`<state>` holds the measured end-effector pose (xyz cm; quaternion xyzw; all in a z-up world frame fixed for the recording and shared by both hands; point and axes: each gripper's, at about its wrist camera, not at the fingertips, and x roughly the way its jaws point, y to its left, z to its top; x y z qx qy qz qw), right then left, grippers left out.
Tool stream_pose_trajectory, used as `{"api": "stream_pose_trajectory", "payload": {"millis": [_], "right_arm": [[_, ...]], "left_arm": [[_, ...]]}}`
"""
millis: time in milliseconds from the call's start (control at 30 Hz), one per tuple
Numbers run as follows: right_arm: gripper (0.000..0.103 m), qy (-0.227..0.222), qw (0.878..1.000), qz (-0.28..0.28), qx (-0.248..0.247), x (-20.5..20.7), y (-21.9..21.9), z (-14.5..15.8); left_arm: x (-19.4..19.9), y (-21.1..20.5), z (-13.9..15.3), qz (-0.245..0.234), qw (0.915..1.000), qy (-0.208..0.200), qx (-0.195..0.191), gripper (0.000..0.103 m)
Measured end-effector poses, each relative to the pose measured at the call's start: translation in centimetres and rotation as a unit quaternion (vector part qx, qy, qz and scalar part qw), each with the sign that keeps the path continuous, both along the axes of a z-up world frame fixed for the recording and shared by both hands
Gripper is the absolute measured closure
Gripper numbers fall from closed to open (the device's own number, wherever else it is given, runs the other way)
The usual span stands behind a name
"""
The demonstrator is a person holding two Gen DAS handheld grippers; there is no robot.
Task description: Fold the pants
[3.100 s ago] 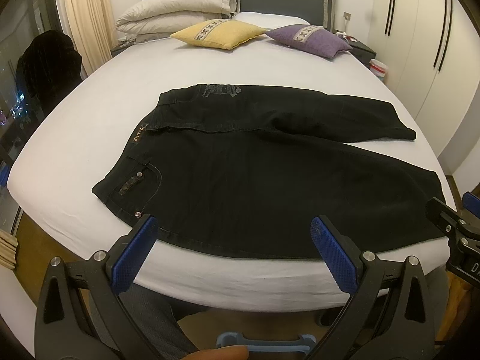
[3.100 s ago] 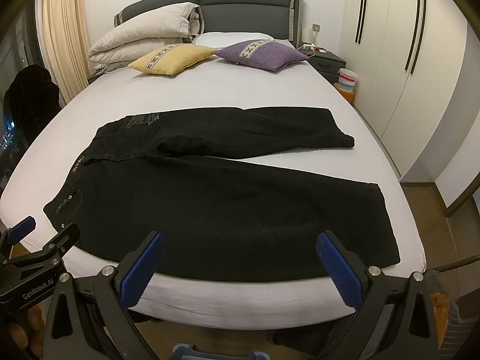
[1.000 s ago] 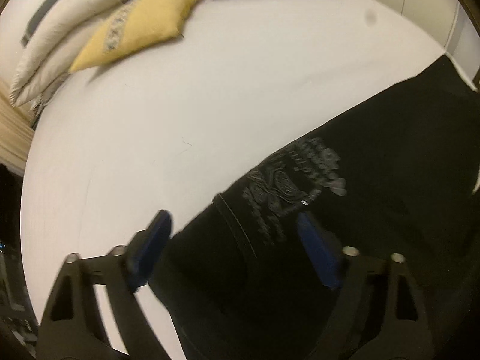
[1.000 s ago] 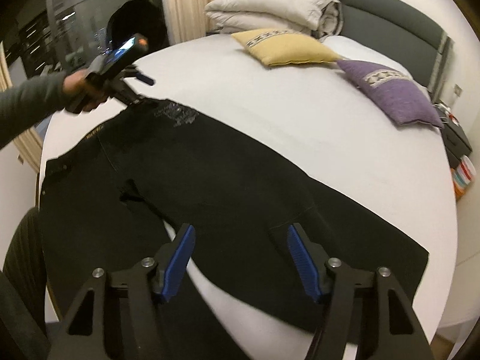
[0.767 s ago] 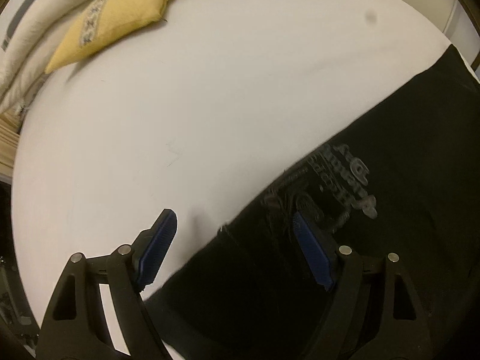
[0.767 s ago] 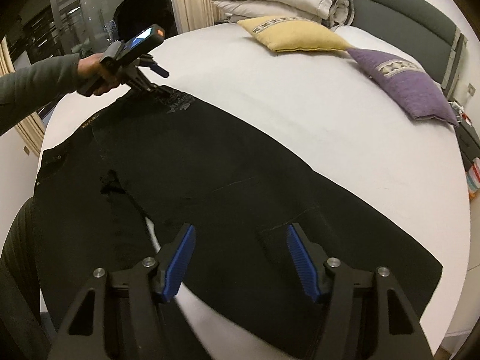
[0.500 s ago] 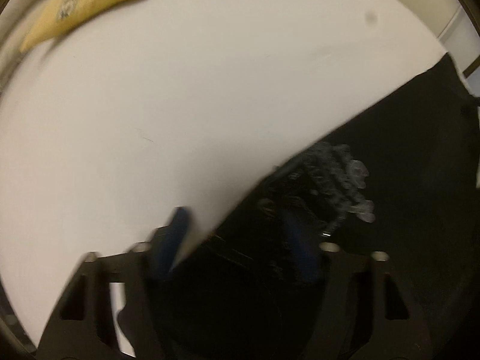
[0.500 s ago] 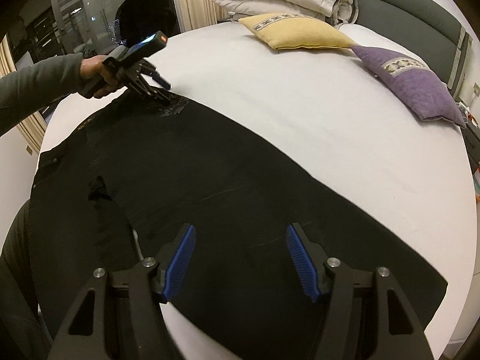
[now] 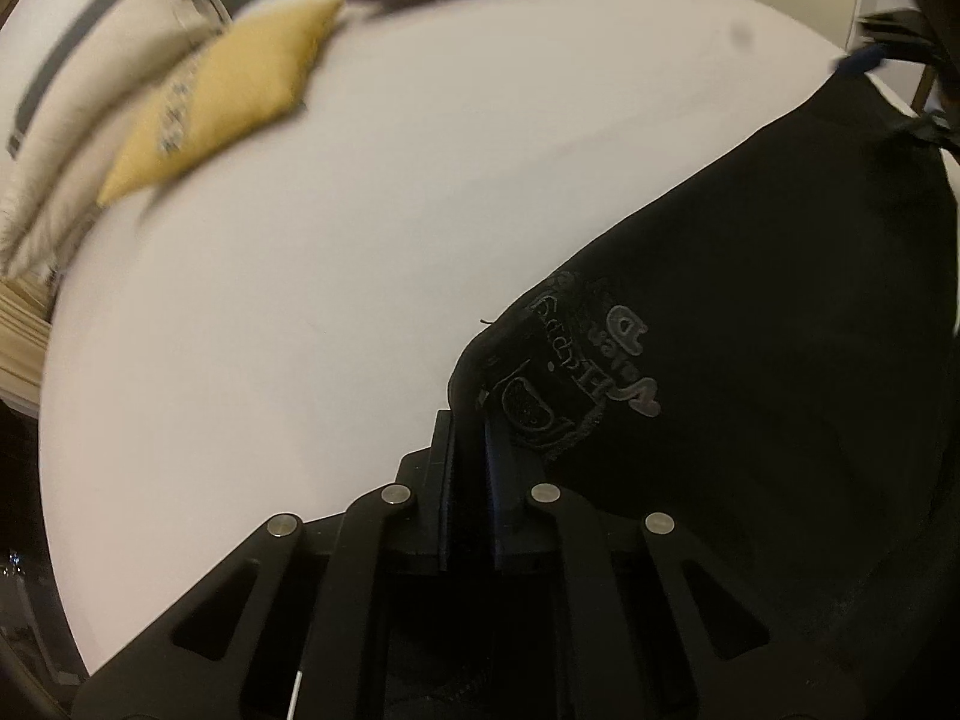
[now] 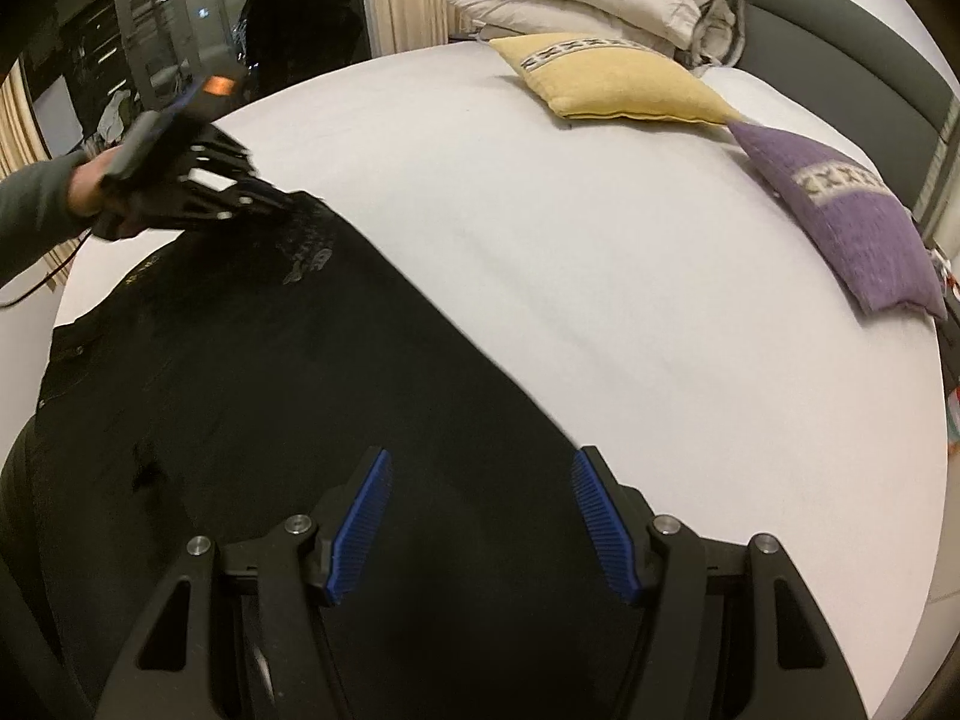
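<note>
While the left gripper (image 9: 471,456) pinches the waistband corner, the right gripper (image 10: 480,516) hovers wide open, holding nothing.
Black pants (image 10: 288,396) lie along the bed's (image 10: 600,276) near edge; grip the far leg's hem before lifting together.

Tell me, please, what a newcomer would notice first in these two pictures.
The black pants spread across the white bed stand out first. The left gripper has its jaws shut on the waistband by the printed logo, while the right gripper hovers open above a leg. A yellow cushion and a purple cushion lie near the headboard.
</note>
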<state>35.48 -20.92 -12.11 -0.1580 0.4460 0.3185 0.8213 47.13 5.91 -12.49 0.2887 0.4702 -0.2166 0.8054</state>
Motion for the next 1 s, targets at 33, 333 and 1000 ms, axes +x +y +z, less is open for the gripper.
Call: {"api": "stream_pose_trajectory", "payload": {"millis": [33,333,1000], "right_arm": [[0.04,-0.002,1.0,0.007,-0.004,0.4,0.5,-0.1],[0.053,0.01,0.997,0.064,-0.045,3.6,5.3,-1.8],[0.1,-0.069,0.993,0.032,-0.092,-2.6,5.7,3.3]], "left_arm": [[-0.4,0.2,0.2,-0.002,0.9999,-0.013,0.0,0.096],[-4.8,1.1,3.9,-0.03,0.9943,-0.102,-0.008,0.096],[-16.8,1.9,8.7,-0.032,0.9893,-0.127,-0.065,0.096]]}}
